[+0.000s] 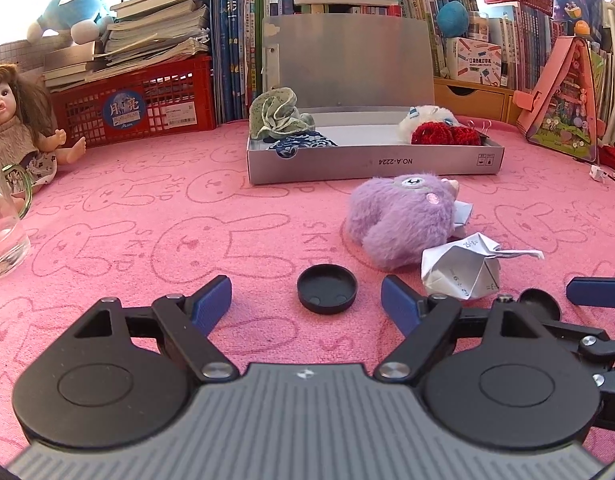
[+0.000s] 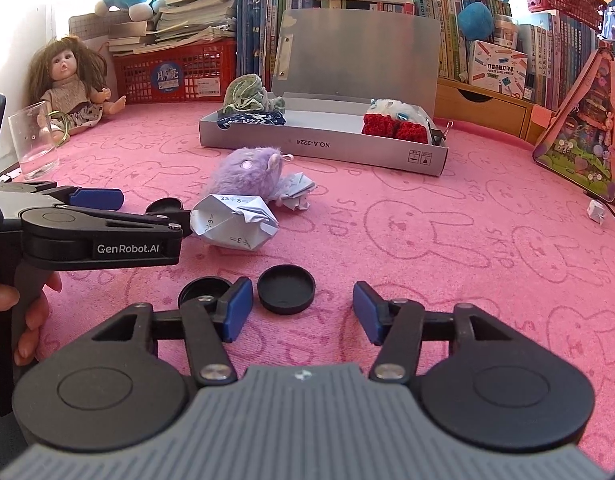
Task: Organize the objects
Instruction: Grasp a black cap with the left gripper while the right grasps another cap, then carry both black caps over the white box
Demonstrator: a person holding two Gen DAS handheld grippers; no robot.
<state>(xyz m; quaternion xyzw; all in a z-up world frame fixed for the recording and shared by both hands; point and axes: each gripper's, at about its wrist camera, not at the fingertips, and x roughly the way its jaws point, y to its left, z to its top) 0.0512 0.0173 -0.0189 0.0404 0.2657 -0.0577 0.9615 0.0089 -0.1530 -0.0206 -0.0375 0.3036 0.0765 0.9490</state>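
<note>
Several black round caps lie on the pink cloth. One cap (image 1: 327,288) sits just ahead of my open, empty left gripper (image 1: 306,300). In the right wrist view another cap (image 2: 286,289) lies between the fingertips of my open, empty right gripper (image 2: 303,308), and a further cap (image 2: 205,286) lies beside its left finger. A purple plush toy (image 1: 401,224) and crumpled paper (image 1: 461,268) lie beyond the caps. The open grey box (image 1: 375,162) holds cloths and red and white plush items. The left gripper also shows in the right wrist view (image 2: 107,204), near the paper (image 2: 233,226).
A glass mug (image 1: 3,224) stands at the far left near a doll (image 1: 15,120). A red crate (image 1: 139,100), books and plush toys line the back. A pink house-shaped toy (image 1: 563,100) stands at the right. Small paper bits (image 2: 597,210) lie at the right.
</note>
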